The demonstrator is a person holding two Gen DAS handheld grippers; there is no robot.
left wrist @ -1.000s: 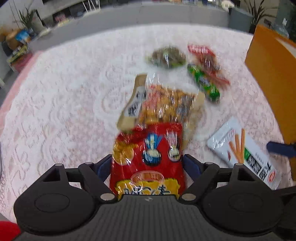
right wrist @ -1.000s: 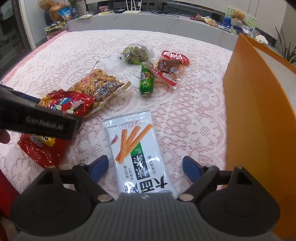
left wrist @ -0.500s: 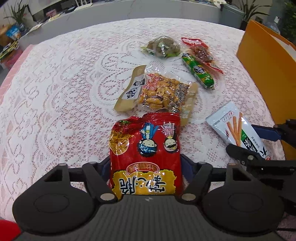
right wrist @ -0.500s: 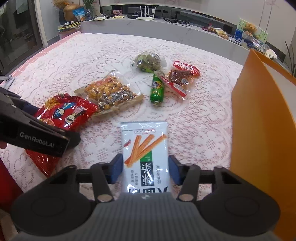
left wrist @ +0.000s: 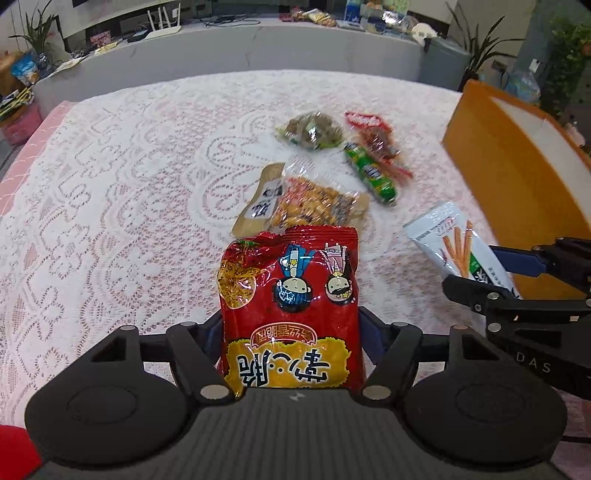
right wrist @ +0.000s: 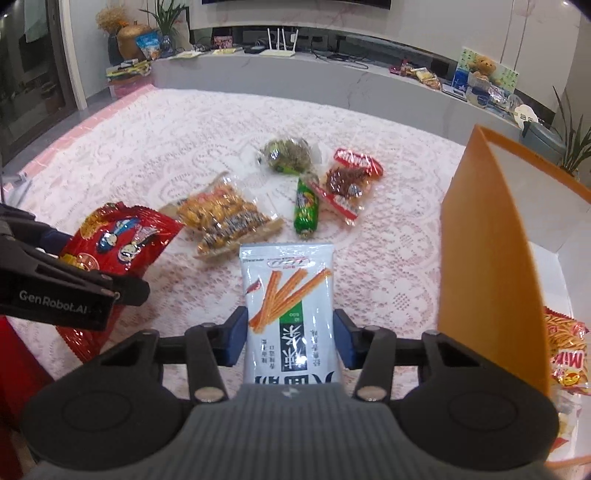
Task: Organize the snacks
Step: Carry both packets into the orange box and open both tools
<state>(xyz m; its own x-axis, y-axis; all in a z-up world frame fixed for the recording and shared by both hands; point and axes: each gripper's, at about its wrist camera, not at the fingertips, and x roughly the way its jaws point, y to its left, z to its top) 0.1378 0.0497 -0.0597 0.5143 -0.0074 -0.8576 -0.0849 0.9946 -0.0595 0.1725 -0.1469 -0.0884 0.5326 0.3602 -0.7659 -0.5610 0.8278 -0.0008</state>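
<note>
A white lace tablecloth point(left wrist: 129, 192) covers the table. At its right edge stands a tall orange cardboard box point(right wrist: 487, 258), a noodle packet inside. The left gripper point(left wrist: 290, 332) clamps a red cartoon-printed snack bag point(left wrist: 291, 295) between its blue fingers; the right gripper point(right wrist: 290, 336) grips a white packet printed with orange sticks point(right wrist: 290, 306). Beyond lie a clear peanut bag point(right wrist: 225, 218), red jerky packet point(right wrist: 347, 184), green sausage point(right wrist: 306, 206) and green snack pouch point(right wrist: 286, 155). Both bags now sit higher than half a second ago.

a home living room: lace-covered table point(right wrist: 184, 155), wifi router point(right wrist: 280, 46), potted plants point(right wrist: 166, 22), teddy bear point(right wrist: 484, 66).
</note>
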